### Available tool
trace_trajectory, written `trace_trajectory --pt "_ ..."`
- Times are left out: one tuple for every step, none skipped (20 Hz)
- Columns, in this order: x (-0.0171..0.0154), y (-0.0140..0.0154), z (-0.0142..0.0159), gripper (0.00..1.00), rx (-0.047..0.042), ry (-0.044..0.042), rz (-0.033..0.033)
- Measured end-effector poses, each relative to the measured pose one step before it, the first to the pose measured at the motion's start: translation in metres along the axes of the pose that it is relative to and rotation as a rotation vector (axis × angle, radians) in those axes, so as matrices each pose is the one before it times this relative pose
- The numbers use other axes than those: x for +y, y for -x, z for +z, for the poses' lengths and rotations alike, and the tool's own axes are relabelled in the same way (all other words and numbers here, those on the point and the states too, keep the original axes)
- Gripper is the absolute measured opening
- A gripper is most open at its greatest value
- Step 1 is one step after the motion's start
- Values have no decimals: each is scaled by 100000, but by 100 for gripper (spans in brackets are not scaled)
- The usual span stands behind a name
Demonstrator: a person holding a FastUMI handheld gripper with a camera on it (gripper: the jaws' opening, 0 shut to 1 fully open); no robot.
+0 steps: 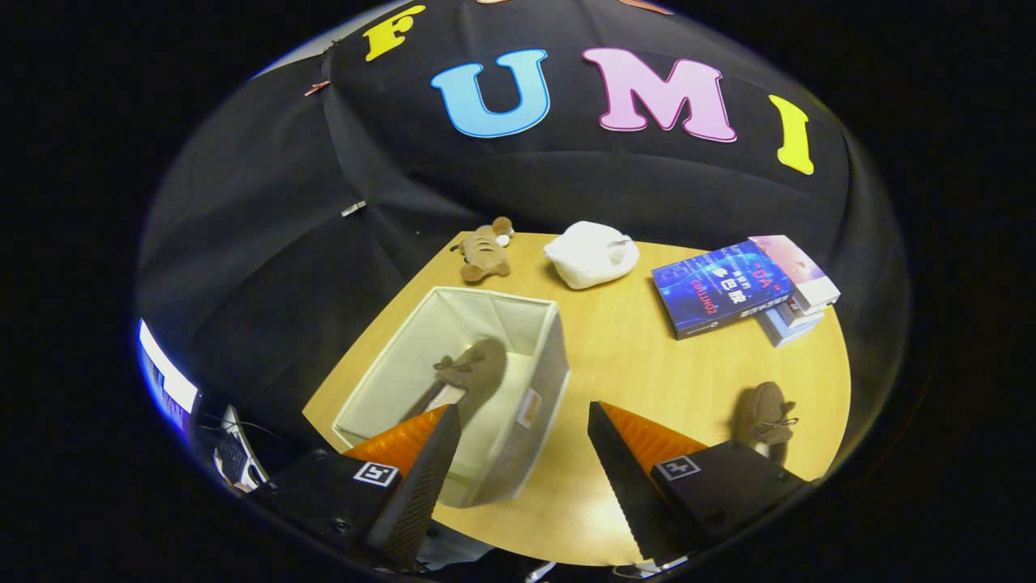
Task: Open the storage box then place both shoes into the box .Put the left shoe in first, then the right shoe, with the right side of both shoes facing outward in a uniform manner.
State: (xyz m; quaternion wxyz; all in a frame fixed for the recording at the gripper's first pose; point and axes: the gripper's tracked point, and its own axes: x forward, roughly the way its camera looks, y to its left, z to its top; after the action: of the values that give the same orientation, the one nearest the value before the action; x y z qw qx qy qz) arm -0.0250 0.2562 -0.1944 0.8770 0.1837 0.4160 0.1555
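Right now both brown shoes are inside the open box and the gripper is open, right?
Not quite. The gripper view shows one shoe in the box; the other shoe sits on the table, beyond the right finger. The hand-held gripper is open, holding nothing.

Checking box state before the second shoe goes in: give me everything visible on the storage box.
The storage box is a pale, fabric-looking rectangular bin, open at the top with no lid visible, standing upright on the wooden table. A small tag sits on its near outer wall. One brown shoe lies inside on the bottom. The open gripper hovers above its near corner, one finger over the interior, the other over bare table. A plush toy lies beyond it, apart.
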Motion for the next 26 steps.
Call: trace_trajectory --pt "-1356 915 -606 98 -521 1315 -1786" --pt "-1486 764 -588 99 -294 501 -1998" --pt "-1521 768 -744 99 -591 -160 -1430" --pt "-1395 401 -766 98 430 -137 -2040" --pt "-1741 522 -1012 98 956 -35 -1728" --pt "-1684 290 -997 99 990 -195 -1964" --pt "-1837 312 -1125 98 972 -35 -1990" --pt "-1703 -28 -1014 98 1171 915 -1782" --pt "-1793 -98 -1001 99 1042 1824 -2321" --pt "-1807 -136 -1115 98 1325 1878 -2754" --pt "-1626 -292 -1136 98 1507 1318 -2238" --pt "-1406 -412 -823 98 939 603 -2311" --pt "-1490 -461 -764 98 1112 -281 -2104" --pt "-1333 -528 -438 98 677 -193 -2042" --pt "-1318 -678 -193 98 -90 250 -1981" --pt "-1071 -785 -164 98 255 38 -1323" --pt "-900 -738 -219 99 422 7 -967" --pt "-819 -768 -189 99 649 -526 -1058" --pt "-962 -972 -189 99 508 639 -1665" --pt "-998 -1026 -308 99 1126 1206 -2067" --pt "-624 -1079 -441 98 1044 654 -1061" --pt "-489 -1061 -268 98 1091 336 -743" --pt "-437 -1144 -345 98 1578 245 -526" --pt "-166 -993 -177 98 834 -435 283" --pt "-173 -1046 -15 97 494 -152 145" --pt "-123 -917 51 96 526 106 -35"
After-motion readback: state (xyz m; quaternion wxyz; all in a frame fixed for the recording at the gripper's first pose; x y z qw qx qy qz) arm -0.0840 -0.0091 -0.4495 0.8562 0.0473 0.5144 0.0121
